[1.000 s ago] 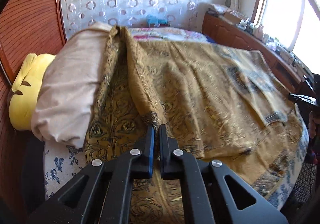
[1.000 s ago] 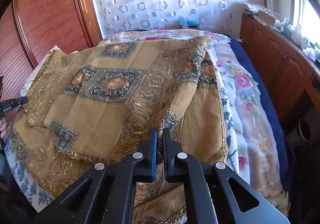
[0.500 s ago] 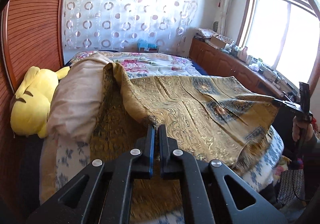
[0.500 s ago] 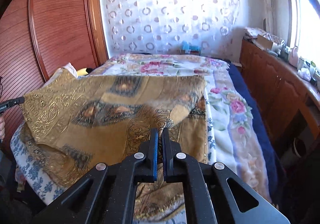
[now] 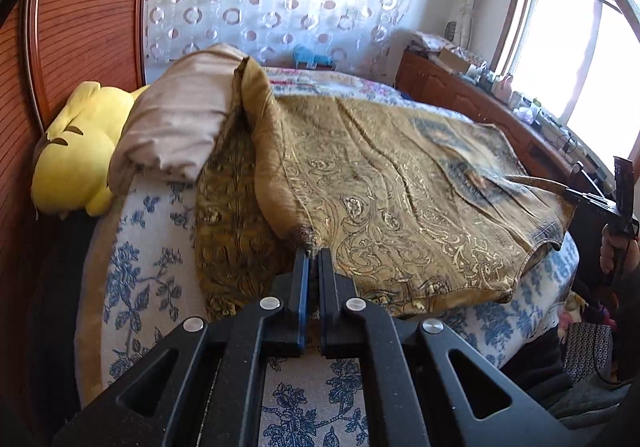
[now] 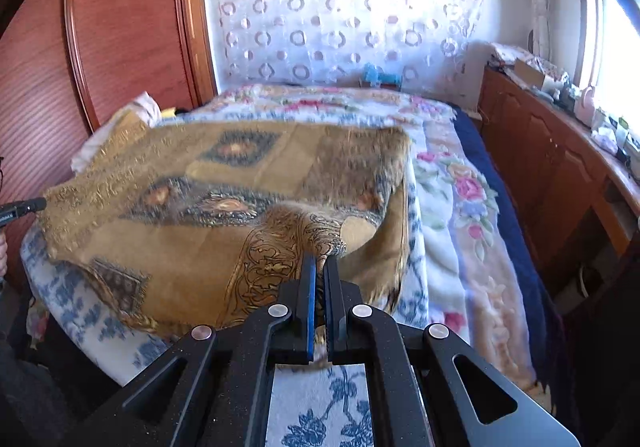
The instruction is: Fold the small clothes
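A gold patterned cloth with dark medallions lies spread over the bed. My left gripper is shut on one near corner of it, at the left side. My right gripper is shut on the other near corner, and the cloth stretches away from it to the left. The right gripper also shows at the far right of the left wrist view, and the left gripper's tip at the left edge of the right wrist view. The cloth is held just above the bedspread.
The bed has a blue-and-white floral cover and a flowered blanket. A yellow plush toy and a beige pillow lie at the left. A wooden cabinet with clutter runs along the right, under the window.
Both grippers have pulled back toward the bed's near edge and come down. The cloth has been drawn nearer and now lies lower and flatter, doubled over itself.
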### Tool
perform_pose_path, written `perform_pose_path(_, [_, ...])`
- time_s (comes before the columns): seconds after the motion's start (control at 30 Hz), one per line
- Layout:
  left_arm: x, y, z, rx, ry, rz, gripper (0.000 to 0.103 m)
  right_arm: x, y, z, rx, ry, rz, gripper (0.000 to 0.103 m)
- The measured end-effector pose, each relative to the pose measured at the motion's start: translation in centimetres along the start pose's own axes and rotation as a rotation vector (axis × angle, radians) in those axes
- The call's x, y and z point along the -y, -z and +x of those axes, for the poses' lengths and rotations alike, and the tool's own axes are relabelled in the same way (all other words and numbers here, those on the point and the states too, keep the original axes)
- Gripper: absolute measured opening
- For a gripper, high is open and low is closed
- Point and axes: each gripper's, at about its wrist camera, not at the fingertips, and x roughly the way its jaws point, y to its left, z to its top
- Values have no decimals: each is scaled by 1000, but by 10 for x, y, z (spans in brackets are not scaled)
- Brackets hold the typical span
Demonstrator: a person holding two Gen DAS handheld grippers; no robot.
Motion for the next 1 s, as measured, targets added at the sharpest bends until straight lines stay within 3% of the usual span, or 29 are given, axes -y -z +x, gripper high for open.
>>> perform_pose_path(0.3, [5, 5, 6, -33, -45, 19, 5, 0, 4, 18, -53, -9, 27, 3])
perform_pose_path(0.43, [7, 7, 8, -36, -58, 28, 5, -1, -2, 7, -39, -1, 36, 4])
perform_pose_path(0.63, [7, 9, 10, -46, -65, 31, 5, -16, -5, -10, 27, 54, 9, 26])
perform_pose_path(0.77, [8, 10, 13, -51, -62, 38, 6, -35, -10, -10, 41, 26, -18, 30])
perform_pose_path(0.9, [6, 12, 14, -58, -35, 28, 40, -61, -8, 8, 16, -24, -50, 35])
perform_pose_path(0.97, [4, 13, 13, -57, -31, 26, 47, -76, -6, 19, -5, -51, -71, 35])
perform_pose_path(1.0, [4, 13, 13, -55, -33, 26, 56, -82, -4, 23, -13, -59, -81, 35])
